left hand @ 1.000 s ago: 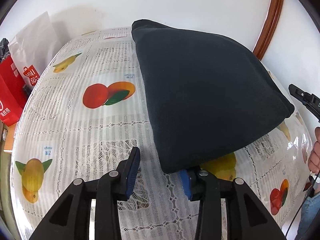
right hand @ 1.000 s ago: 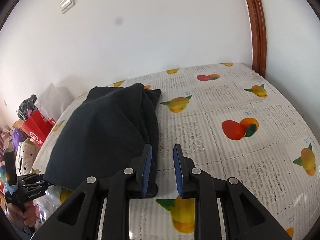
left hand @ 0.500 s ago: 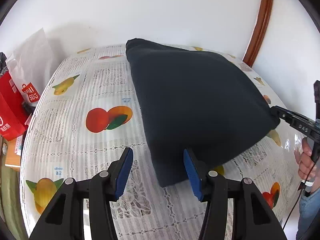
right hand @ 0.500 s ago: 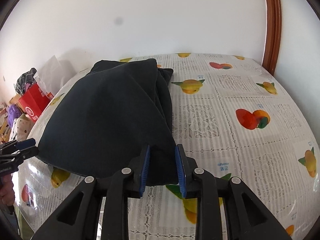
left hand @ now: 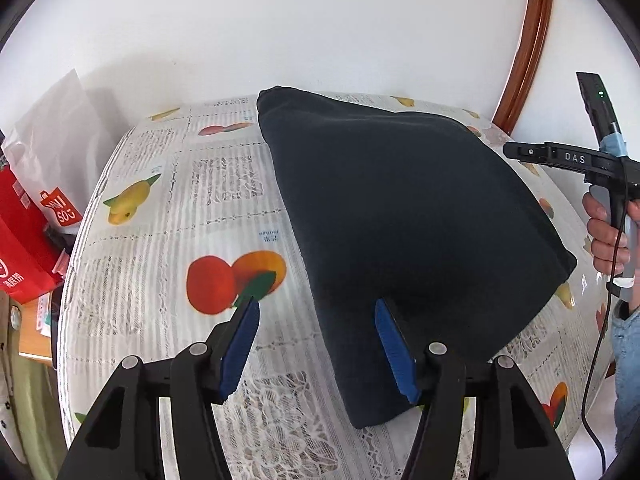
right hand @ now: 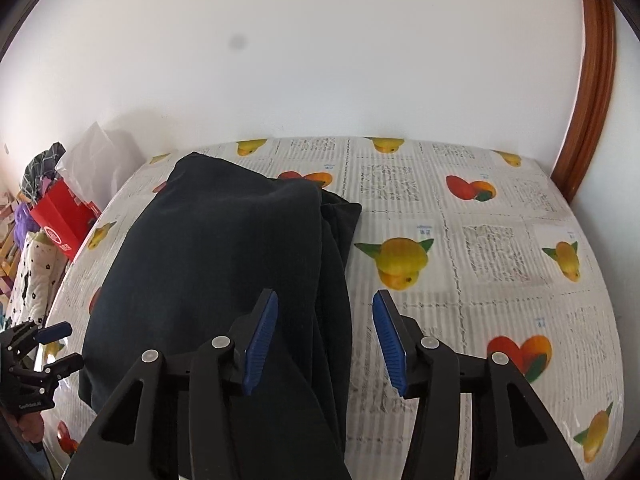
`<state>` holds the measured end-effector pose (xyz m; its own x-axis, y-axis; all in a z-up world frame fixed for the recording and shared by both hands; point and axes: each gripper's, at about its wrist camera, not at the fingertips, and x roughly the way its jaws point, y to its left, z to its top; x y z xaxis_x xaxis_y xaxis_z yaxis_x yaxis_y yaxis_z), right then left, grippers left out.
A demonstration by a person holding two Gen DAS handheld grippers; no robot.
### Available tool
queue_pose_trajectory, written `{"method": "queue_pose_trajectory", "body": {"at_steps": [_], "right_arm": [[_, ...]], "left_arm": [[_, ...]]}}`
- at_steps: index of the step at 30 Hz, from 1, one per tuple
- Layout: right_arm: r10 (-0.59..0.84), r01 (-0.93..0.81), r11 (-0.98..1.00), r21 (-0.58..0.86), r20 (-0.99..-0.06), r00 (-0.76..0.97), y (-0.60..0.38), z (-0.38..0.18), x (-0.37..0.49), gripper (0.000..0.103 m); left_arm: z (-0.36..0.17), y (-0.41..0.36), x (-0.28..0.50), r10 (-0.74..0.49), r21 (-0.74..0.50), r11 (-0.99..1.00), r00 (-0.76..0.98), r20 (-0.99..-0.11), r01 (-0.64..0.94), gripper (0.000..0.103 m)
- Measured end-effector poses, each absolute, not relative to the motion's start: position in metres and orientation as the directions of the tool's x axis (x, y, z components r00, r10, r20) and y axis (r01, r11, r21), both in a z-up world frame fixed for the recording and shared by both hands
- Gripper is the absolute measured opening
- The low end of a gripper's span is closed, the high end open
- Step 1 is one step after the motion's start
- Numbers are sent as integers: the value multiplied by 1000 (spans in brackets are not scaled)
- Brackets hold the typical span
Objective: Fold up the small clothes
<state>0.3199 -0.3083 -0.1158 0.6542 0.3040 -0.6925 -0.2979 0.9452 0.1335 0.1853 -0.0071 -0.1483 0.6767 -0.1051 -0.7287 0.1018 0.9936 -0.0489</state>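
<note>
So here's where I'm at: the dark folded garment (left hand: 404, 232) is lying flat on the table, on that lacy tablecloth (left hand: 168, 216) with the fruit prints, taking up the middle of it and reaching back toward the wall. From my right camera you can see the layers stacked along its right edge (right hand: 336, 248), so it's folded over on itself.

My left gripper (left hand: 316, 344) is hanging over the near corner of the garment with its jaws opening. The blue pads (left hand: 240, 344) aren't pressing on anything; the cloth's edge just sits under the gap, nearer the right pad. Same deal with my right gripper (right hand: 324, 340): jaws opening, pads clear of the fabric, with the garment's folded edge running below and between them.

In the left camera my right hand (left hand: 608, 236) shows at the side, holding its gripper's handle, off the garment's far corner. Red shopping bags (left hand: 28, 232) sit past the table's left end.
</note>
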Motion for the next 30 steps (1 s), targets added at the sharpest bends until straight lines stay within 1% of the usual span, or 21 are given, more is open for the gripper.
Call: {"method": "queue_pose_trajectory", "body": {"at_steps": [3, 6, 7, 8, 9, 10, 12, 13, 14, 15, 17, 20, 21, 23, 25, 27, 28, 29, 30], "right_arm": [[362, -280, 930, 238, -730, 580, -310, -130, 354, 49], [425, -269, 905, 329, -733, 531, -311, -145, 374, 49], [445, -276, 895, 350, -730, 519, -311, -148, 378, 45], [472, -295, 881, 369, -722, 506, -309, -150, 381, 22], [516, -335, 855, 396, -710, 479, -305, -149, 381, 9], [529, -364, 846, 390, -699, 481, -303, -145, 379, 5], [509, -418, 855, 308, -658, 556, -303, -128, 368, 4], [526, -437, 845, 308, -624, 579, -309, -119, 364, 3], [554, -445, 830, 337, -598, 579, -317, -114, 362, 3], [567, -444, 822, 358, -589, 575, -322, -112, 364, 3], [544, -422, 837, 347, -607, 579, -322, -117, 369, 3], [387, -310, 920, 240, -677, 626, -322, -129, 378, 0], [377, -283, 925, 252, -681, 628, -328, -130, 379, 0], [460, -293, 887, 356, -656, 598, -343, -130, 376, 3], [495, -309, 869, 388, -643, 584, -349, -126, 366, 5], [523, -336, 852, 401, -640, 563, -349, -124, 355, 13], [541, -351, 841, 412, -635, 551, -349, -124, 348, 26], [556, -366, 831, 419, -628, 545, -347, -125, 342, 42], [568, -379, 823, 422, -619, 543, -345, -126, 336, 48]], "left_arm": [[-147, -2, 198, -145, -88, 989, 669, -729, 119, 59], [-149, -2, 208, -165, -101, 986, 663, -730, 134, 60], [-151, -2, 211, -168, -102, 985, 659, -733, 137, 62], [-153, -2, 215, -165, -100, 986, 652, -740, 136, 64], [-156, -3, 217, -160, -96, 986, 644, -748, 134, 64], [-158, -3, 220, -158, -92, 987, 636, -755, 135, 65], [-160, -3, 220, -156, -89, 987, 635, -756, 137, 65], [-160, -4, 220, -153, -83, 987, 636, -756, 138, 65], [-160, -6, 219, -145, -70, 988, 638, -756, 140, 65], [-160, -8, 219, -138, -59, 988, 641, -755, 143, 65], [-161, -11, 218, -125, -36, 988, 648, -752, 149, 65], [-160, -10, 218, -120, -36, 989, 645, -755, 142, 65], [-160, -9, 219, -123, -42, 989, 642, -757, 140, 65], [-160, -6, 218, -130, -55, 989, 637, -759, 136, 65], [-159, -5, 217, -135, -60, 989, 637, -759, 137, 65], [-159, -5, 213, -135, -60, 989, 638, -759, 137, 64], [-159, -5, 213, -136, -62, 989, 637, -758, 137, 63], [-159, -5, 212, -139, -67, 988, 636, -759, 136, 62], [-159, -6, 210, -138, -67, 989, 636, -759, 133, 62]]}}
